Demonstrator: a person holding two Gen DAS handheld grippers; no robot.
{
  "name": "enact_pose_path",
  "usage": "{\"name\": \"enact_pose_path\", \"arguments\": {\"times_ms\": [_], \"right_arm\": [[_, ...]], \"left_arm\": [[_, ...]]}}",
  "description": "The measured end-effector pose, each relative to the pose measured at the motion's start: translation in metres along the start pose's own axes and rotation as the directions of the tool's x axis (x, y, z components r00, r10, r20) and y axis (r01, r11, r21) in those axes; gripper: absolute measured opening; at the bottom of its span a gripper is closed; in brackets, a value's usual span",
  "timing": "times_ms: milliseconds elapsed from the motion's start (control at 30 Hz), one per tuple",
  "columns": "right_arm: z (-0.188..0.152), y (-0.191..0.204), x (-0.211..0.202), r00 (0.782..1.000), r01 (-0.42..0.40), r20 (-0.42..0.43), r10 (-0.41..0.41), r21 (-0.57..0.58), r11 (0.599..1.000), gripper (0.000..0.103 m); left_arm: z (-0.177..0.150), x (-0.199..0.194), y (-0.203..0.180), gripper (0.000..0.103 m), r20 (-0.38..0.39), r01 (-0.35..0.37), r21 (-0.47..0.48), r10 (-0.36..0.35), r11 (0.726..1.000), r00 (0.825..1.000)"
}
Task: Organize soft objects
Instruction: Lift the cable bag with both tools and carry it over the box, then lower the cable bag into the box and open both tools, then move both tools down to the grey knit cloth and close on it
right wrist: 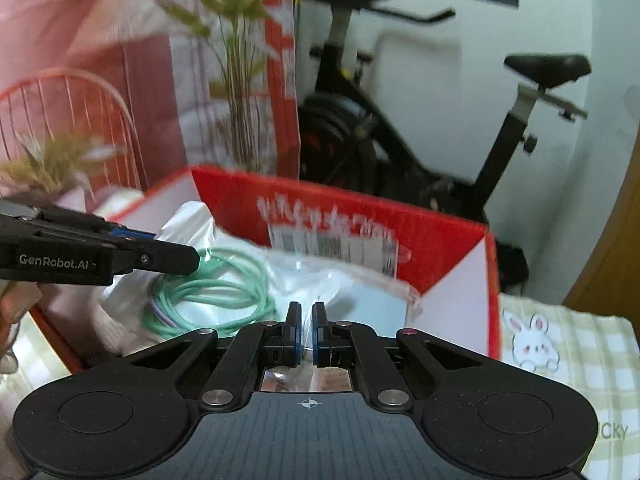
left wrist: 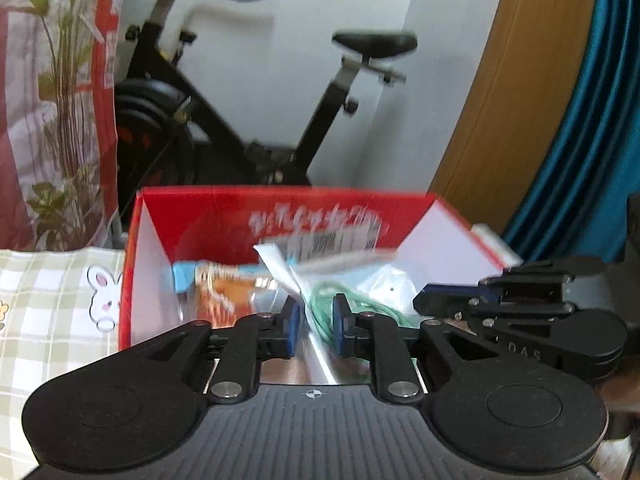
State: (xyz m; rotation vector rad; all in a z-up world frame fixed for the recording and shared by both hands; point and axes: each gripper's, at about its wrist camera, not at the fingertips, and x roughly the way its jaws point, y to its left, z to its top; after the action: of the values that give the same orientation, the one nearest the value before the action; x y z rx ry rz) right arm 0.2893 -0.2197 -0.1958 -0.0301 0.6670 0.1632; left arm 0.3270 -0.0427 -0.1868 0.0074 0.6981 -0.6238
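Note:
A clear plastic bag (right wrist: 352,296) with a coil of green cord (right wrist: 216,292) inside hangs over an open red cardboard box (right wrist: 440,236). My right gripper (right wrist: 306,332) is shut on the bag's near edge. My left gripper (left wrist: 316,326) has the bag (left wrist: 292,276) and green cord (left wrist: 324,312) between its fingers, with a narrow gap showing. In the left wrist view the red box (left wrist: 208,216) holds an orange packet (left wrist: 224,292). The right gripper (left wrist: 444,300) shows at right there; the left gripper (right wrist: 188,258) shows at left in the right wrist view.
The box stands on a green checked cloth with a rabbit print (right wrist: 560,352). An exercise bike (left wrist: 248,112) stands behind the box. A plant (right wrist: 236,72) and a red wire chair (right wrist: 68,116) are at the left. A wooden panel (left wrist: 500,112) and blue fabric (left wrist: 592,128) are at the right.

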Motion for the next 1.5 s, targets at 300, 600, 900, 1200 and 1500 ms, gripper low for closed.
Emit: {"name": "enact_pose_path", "arguments": {"times_ms": [300, 600, 900, 1200, 1500], "right_arm": [[0.0, 0.014, 0.009, 0.994, 0.058, -0.088, -0.06, -0.022, 0.998, 0.006], [-0.005, 0.018, -0.033, 0.995, 0.092, -0.028, -0.091, 0.006, 0.996, 0.035], [-0.027, 0.041, -0.088, 0.993, 0.097, 0.062, -0.096, -0.011, 0.995, 0.084], [-0.073, 0.06, -0.126, 0.994, 0.058, 0.095, -0.06, 0.015, 0.998, 0.09], [-0.142, 0.058, -0.116, 0.997, 0.079, 0.009, -0.08, 0.112, 0.991, 0.086]], "left_arm": [[-0.001, -0.01, -0.004, 0.062, -0.032, -0.011, 0.067, 0.013, 0.998, 0.999], [-0.006, -0.053, -0.017, 0.093, -0.001, -0.072, 0.086, 0.073, 0.994, 0.997], [-0.031, -0.108, -0.027, 0.103, 0.024, -0.182, 0.058, 0.181, 0.982, 0.983], [-0.086, -0.139, -0.032, 0.103, 0.017, -0.233, 0.059, 0.233, 0.971, 0.972], [-0.138, -0.127, -0.023, 0.103, -0.059, -0.239, 0.003, 0.239, 0.971, 0.969]]}}
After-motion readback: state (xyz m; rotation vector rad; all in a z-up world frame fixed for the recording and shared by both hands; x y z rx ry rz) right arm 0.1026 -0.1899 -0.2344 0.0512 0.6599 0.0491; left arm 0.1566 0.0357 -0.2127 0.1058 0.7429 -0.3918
